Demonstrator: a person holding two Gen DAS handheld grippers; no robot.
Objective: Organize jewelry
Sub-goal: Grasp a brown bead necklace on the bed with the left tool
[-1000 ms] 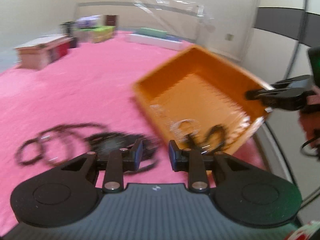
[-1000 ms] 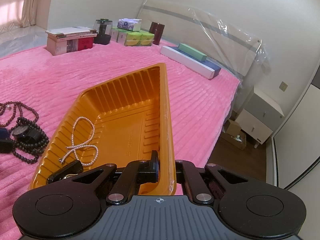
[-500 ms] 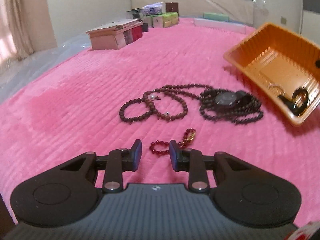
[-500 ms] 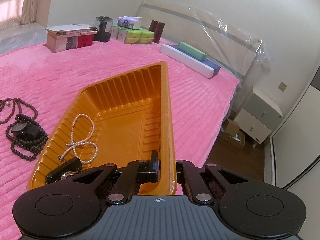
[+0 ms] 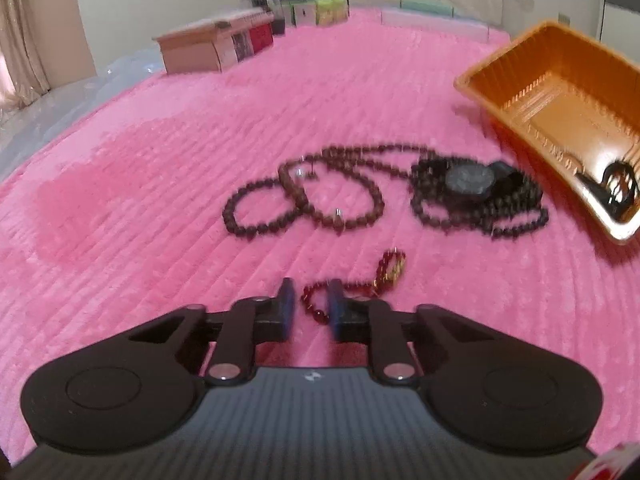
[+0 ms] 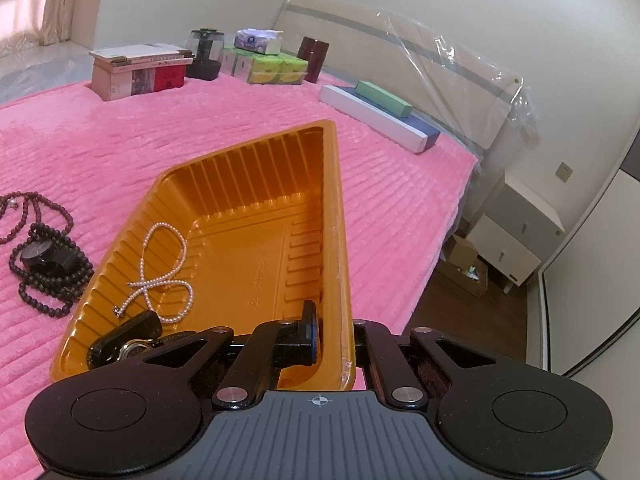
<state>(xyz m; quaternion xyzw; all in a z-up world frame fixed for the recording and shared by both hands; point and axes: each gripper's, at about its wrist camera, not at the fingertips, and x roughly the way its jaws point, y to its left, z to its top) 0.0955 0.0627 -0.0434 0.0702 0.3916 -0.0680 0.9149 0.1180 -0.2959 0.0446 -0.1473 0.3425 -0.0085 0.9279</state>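
My left gripper (image 5: 310,304) is open, low over the pink bedspread, with a small red bead bracelet (image 5: 352,286) lying partly between its fingertips. Beyond it lie a brown bead necklace (image 5: 308,196) and a black bead strand with a dark watch (image 5: 472,184). My right gripper (image 6: 334,330) is shut on the near rim of the orange tray (image 6: 264,200), which is tilted. The tray holds a white pearl necklace (image 6: 164,268) and a black watch (image 6: 128,340). The tray also shows in the left wrist view (image 5: 560,100) at the right.
A book-topped box (image 5: 216,46), green boxes (image 5: 320,10) and long flat boxes (image 6: 380,112) stand at the bed's far side by the headboard. The bed edge, floor and a nightstand (image 6: 516,232) are to the right.
My left gripper swung left from the tray, then dropped closer to the red bracelet, which now sits between its fingertips. The right gripper keeps holding the tray almost still.
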